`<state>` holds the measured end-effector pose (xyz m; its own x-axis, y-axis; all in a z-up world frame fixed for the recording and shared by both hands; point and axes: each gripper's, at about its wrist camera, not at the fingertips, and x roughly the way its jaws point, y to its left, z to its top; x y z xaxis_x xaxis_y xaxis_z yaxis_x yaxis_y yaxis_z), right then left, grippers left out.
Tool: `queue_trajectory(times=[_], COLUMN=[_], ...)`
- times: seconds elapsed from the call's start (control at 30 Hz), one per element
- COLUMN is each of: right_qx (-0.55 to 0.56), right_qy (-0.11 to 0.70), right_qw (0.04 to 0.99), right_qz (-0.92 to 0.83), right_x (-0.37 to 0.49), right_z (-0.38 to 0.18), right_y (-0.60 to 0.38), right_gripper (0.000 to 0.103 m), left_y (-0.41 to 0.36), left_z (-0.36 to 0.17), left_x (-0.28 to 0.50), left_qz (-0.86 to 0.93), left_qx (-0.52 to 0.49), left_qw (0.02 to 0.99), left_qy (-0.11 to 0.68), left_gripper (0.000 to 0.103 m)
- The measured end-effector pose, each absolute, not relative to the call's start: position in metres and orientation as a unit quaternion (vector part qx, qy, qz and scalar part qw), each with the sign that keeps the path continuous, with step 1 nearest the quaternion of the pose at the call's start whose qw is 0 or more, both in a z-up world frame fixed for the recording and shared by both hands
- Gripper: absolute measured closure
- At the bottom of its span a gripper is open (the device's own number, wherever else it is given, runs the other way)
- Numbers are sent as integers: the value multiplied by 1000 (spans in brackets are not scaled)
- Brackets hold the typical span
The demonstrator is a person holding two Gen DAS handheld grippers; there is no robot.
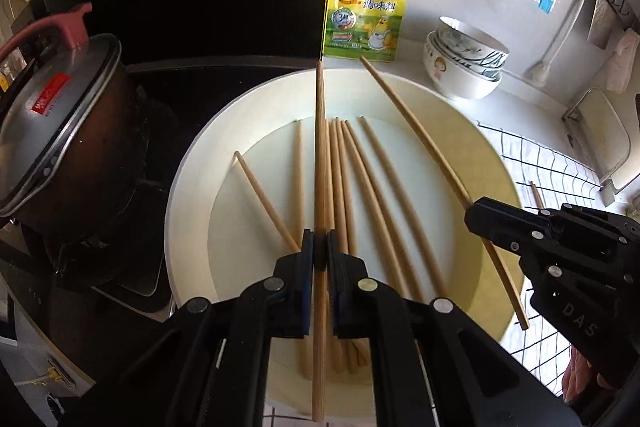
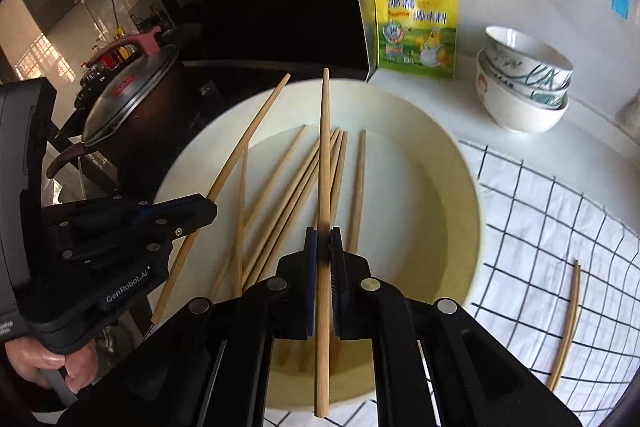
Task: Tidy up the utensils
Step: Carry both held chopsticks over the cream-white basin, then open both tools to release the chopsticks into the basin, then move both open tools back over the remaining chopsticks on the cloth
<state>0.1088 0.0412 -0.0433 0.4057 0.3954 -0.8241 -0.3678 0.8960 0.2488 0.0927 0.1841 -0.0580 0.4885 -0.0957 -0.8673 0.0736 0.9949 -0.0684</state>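
**Two tools, each clamping one chopstick above a white basin**

The left tool [image 1: 319,247] is closed on a single wooden chopstick [image 1: 320,163], gripped partway along its length. In the left wrist view this left-held chopstick lies along the tool's own line, its far tip pointing toward the yellow seasoning pouch [image 1: 366,11] at the back of the counter [image 1: 416,95]. The right tool [image 2: 323,247] is likewise closed on one chopstick [image 2: 325,155]; this right-held chopstick's long axis also runs straight ahead along the tool's line, toward the wall. Seen from the left wrist, the right-held chopstick slants from lower right to upper left across the basin [image 1: 188,187].

Loose chopsticks [image 1: 360,195] lie on the basin floor, roughly parallel and fanned slightly, their long axes running front to back; one lies askew at the left. Further chopsticks [image 2: 568,323] rest on the checked cloth [image 2: 552,219] right of the basin. Stacked bowls [image 2: 520,87] stand beside the pouch; a lidded pot [image 1: 60,131] sits on the stove at left.
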Motion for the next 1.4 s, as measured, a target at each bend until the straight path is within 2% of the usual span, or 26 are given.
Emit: queue_trajectory(times=[0.5, 0.57, 0.63, 0.73, 0.93, 1.4], right_qx=[31, 38, 38, 40, 58, 77], right_qy=[548, 546, 538, 529, 516, 489], right_qw=[815, 815, 822, 829, 836, 854], right_qz=[187, 188, 182, 179, 177, 161], right_x=[127, 127, 125, 121, 111, 78], right_z=[-81, -80, -77, -71, -61, -37], right_y=[45, 41, 37, 31, 16, -29], right_gripper=[97, 95, 88, 88, 82, 79], left_y=[188, 190, 192, 195, 199, 168], left_z=[-86, -84, -81, -75, -62, -43], left_x=[110, 109, 108, 105, 97, 79], left_qz=[-52, -48, -44, -34, -23, -38], left_qx=[-10, -18, -26, -30, -38, -28], left_qw=[845, 845, 846, 851, 855, 862], left_qy=[532, 532, 531, 524, 517, 506], left_gripper=[96, 90, 73, 64, 55, 55])
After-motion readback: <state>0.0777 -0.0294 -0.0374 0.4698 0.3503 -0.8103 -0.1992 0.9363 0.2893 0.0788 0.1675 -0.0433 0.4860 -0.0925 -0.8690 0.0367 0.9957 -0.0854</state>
